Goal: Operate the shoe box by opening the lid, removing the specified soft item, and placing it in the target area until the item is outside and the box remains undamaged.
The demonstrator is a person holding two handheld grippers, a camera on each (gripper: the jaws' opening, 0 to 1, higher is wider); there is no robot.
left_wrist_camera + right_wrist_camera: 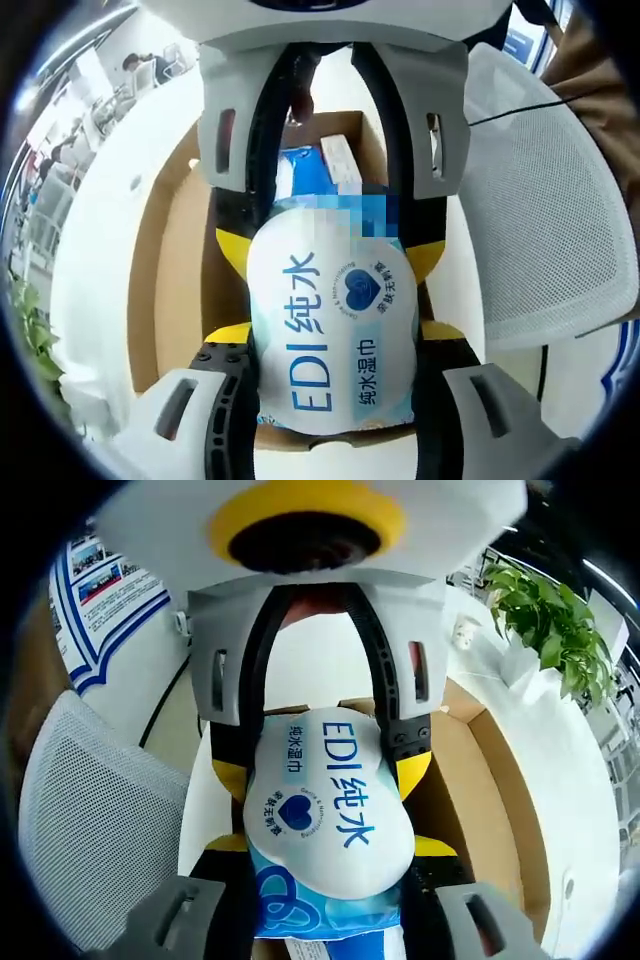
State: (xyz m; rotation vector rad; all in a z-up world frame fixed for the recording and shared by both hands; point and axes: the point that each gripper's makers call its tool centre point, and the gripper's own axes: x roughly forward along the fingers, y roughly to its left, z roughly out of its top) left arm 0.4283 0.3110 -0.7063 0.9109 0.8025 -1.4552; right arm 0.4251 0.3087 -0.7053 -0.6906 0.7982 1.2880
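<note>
The left claw [335, 350] reaches forward, its two jaws closed against the sides of a soft white wipes pack [330, 320]. The right claw [325, 855] meets it head-on from the far end and grips the same pack [325, 800]. The two claws face each other, yellow tips nearly touching.

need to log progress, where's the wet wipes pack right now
The soft white-and-blue wet wipes pack is held between both hand-held grippers, the left and the right, over the open brown cardboard shoe box, beside a white mesh chair.
</note>
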